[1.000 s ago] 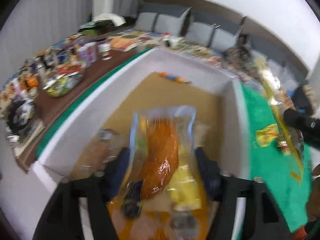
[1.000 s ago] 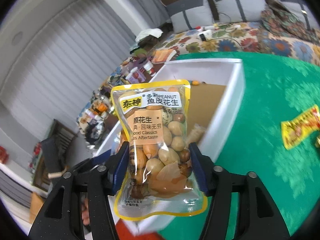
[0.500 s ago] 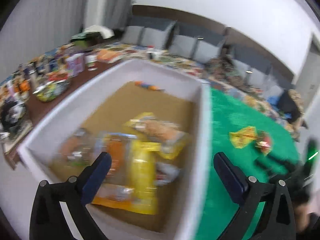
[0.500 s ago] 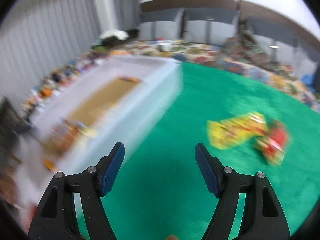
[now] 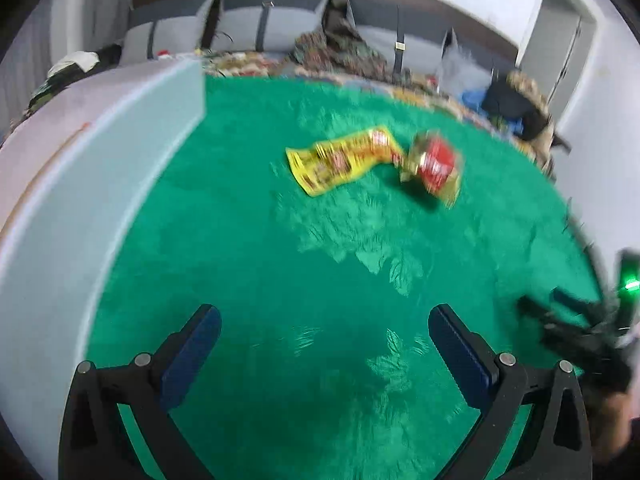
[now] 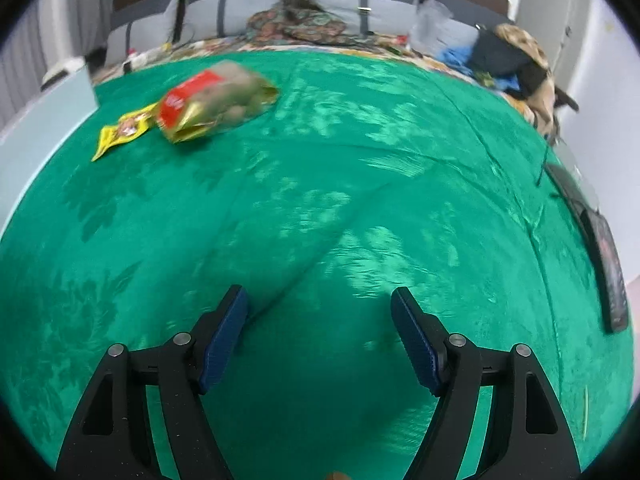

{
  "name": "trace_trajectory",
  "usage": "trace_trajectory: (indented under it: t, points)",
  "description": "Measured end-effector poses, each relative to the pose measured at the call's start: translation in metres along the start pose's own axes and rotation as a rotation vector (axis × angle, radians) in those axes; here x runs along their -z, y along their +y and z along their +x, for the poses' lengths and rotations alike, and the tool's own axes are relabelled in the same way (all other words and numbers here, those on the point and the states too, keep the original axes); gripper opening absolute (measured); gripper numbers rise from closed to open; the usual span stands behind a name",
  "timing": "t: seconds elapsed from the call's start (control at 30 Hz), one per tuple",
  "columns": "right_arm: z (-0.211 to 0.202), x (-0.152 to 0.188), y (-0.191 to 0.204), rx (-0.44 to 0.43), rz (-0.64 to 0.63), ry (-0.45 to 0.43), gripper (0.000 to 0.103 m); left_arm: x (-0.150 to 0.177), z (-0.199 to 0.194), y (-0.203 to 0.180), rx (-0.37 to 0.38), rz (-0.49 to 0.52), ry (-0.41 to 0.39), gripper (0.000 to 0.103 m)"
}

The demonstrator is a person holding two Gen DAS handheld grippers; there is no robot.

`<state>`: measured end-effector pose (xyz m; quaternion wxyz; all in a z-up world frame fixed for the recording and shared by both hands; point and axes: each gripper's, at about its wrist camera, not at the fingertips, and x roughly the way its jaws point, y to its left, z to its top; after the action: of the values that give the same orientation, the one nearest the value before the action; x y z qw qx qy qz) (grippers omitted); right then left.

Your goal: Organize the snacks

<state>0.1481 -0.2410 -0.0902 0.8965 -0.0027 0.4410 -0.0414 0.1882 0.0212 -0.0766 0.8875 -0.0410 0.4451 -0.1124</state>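
Two snack packs lie on the green cloth: a flat yellow pack [image 5: 344, 158] and a red-and-gold bag [image 5: 434, 166] touching its right end. They also show in the right wrist view, the yellow pack [image 6: 124, 130] at upper left and the red-and-gold bag [image 6: 212, 106] beside it. My left gripper [image 5: 324, 344] is open and empty above the cloth, well short of the packs. My right gripper [image 6: 320, 328] is open and empty, with the packs far off to its upper left. It also shows as a dark blur in the left wrist view [image 5: 576, 336].
The white box [image 5: 100, 168] stands along the left of the green cloth [image 5: 320, 260]; its contents are hidden from here. A sofa with cushions and clothes [image 6: 304, 20] runs along the back. A dark flat object [image 6: 604, 248] lies at the cloth's right edge.
Both grippers let go of their snack packs over the white box, opened, and swung right, away from the box and over the green cloth.
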Motion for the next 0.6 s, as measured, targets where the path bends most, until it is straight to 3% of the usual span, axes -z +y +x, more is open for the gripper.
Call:
trace_trajectory:
  t: [0.23,0.6]
  points:
    - [0.006,0.000,-0.006,-0.049,0.035,-0.013,0.084,-0.002,0.051,-0.015,-0.080,0.053,0.040,0.102]
    - [0.007,0.002,-0.005,-0.042,0.039,-0.010,0.087,0.003,0.056,-0.025,-0.138,0.112,0.031,0.103]
